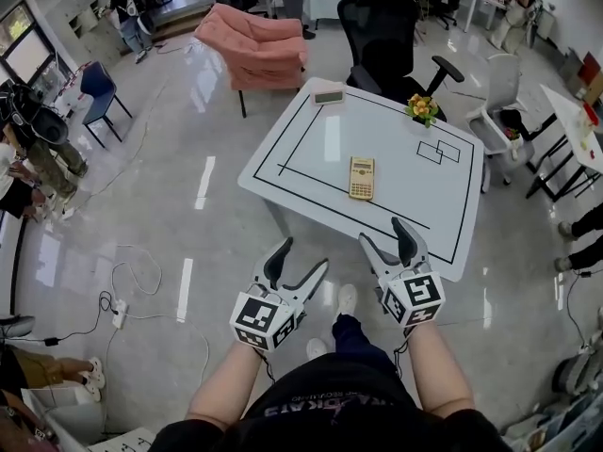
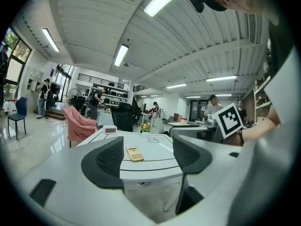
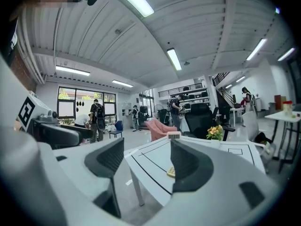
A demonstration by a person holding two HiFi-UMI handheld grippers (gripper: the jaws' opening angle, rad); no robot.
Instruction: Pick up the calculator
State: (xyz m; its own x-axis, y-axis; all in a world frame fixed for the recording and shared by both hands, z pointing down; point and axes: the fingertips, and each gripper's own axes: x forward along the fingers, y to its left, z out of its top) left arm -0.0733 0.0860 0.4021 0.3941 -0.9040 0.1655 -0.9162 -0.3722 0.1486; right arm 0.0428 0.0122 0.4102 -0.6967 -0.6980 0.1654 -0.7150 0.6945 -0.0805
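Calculator (image 1: pixel 362 178) lay untouched on the desk (image 1: pixel 443 205). Left tongs (image 1: pixel 303 255) and right tongs (image 1: pixel 382 232), both apart and empty, seemingly hung short of it; the grasp remained.

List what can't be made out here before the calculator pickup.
- Calculator: keys and display are too small in the head view. In the right gripper view it is mostly hidden behind a jaw of the open right tongs.
- Small white box at the far edge of the table: what it is and what it displays are too small to tell in every view.
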